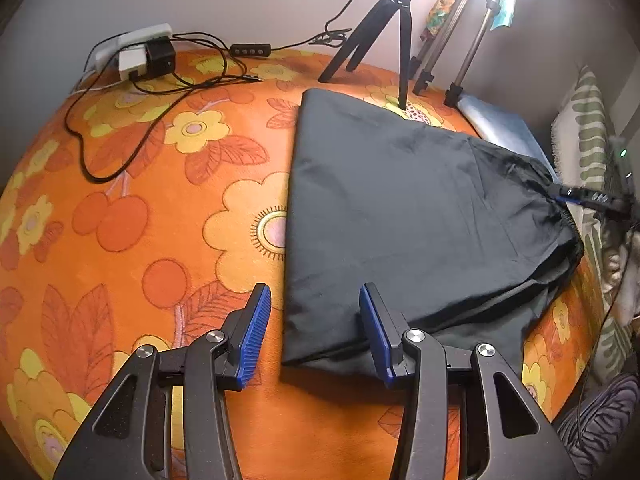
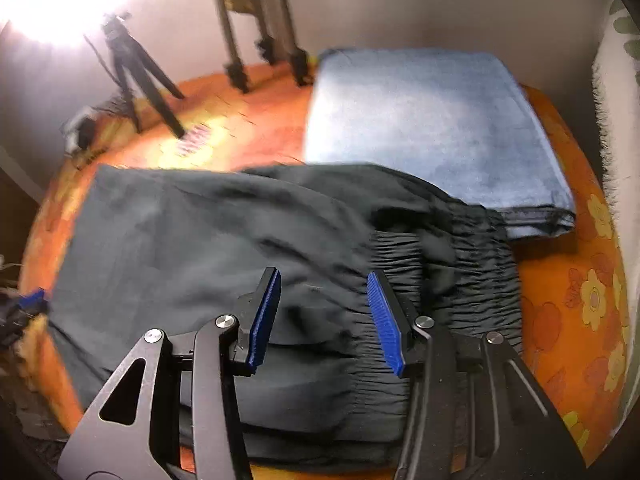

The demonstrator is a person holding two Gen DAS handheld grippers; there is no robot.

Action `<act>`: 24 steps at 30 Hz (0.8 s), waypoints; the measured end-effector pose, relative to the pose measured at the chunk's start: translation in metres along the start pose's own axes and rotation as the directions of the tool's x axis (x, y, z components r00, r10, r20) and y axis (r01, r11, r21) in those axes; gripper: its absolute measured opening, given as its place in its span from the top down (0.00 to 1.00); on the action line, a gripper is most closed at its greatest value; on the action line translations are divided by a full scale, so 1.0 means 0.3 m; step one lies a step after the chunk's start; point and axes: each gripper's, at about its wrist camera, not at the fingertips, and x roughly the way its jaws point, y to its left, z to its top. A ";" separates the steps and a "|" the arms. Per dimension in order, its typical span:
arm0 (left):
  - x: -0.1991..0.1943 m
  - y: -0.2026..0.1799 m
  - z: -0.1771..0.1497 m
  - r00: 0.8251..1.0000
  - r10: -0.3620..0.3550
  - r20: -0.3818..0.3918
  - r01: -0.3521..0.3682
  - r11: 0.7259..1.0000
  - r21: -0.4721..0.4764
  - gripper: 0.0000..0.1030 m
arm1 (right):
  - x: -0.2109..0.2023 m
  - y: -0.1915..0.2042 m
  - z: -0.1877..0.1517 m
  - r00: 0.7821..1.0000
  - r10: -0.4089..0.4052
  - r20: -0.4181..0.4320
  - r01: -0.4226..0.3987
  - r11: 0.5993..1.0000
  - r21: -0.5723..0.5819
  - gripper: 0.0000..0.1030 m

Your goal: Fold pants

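Black pants lie folded flat on an orange flowered cloth. In the left wrist view my left gripper is open and empty, its jaws on either side of the near left corner of the pants. In the right wrist view the pants fill the middle, with the gathered elastic waistband on the right. My right gripper is open and empty just above the fabric near the waistband. The right gripper also shows in the left wrist view at the far right edge of the pants.
A folded light blue cloth lies behind the waistband. A small black tripod and metal stand legs stand at the back under a bright lamp. A power strip with chargers and cables lies at the back left. A green-patterned cushion is at the right.
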 end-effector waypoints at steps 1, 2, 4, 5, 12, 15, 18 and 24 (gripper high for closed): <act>-0.001 0.001 -0.002 1.000 -0.003 0.000 0.003 1.000 -0.004 0.57 | -0.017 0.022 0.005 1.000 0.026 0.005 -0.026 1.000 0.000 0.54; -0.001 0.003 -0.003 1.000 -0.010 -0.001 0.010 1.000 -0.011 0.57 | -0.031 0.045 0.009 0.999 0.047 0.009 -0.047 0.999 -0.004 0.54; 0.001 0.006 -0.007 1.000 -0.014 -0.003 0.014 1.000 -0.021 0.57 | -0.060 0.111 0.021 0.996 0.085 0.018 -0.085 0.996 -0.022 0.53; 0.003 0.008 -0.009 1.000 -0.016 -0.005 0.016 1.000 -0.026 0.57 | -0.070 0.141 0.028 0.994 0.104 0.019 -0.103 0.994 -0.026 0.53; 0.024 0.021 -0.027 0.998 -0.056 -0.014 0.055 0.996 -0.064 0.62 | -0.077 0.443 0.044 0.978 0.210 -0.015 -0.210 0.971 -0.113 0.48; 0.026 0.034 -0.033 0.998 -0.066 -0.006 0.065 0.994 -0.087 0.67 | -0.045 0.569 0.071 0.974 0.225 -0.038 -0.228 0.962 -0.148 0.47; 0.021 0.048 -0.036 0.997 -0.076 0.004 0.076 0.992 -0.104 0.74 | 0.002 0.691 0.096 0.968 0.240 -0.079 -0.250 0.952 -0.174 0.47; 0.006 0.059 -0.044 0.994 -0.105 0.030 0.107 0.988 -0.108 0.86 | 0.166 0.923 0.132 0.944 0.272 -0.188 -0.303 0.938 -0.166 0.46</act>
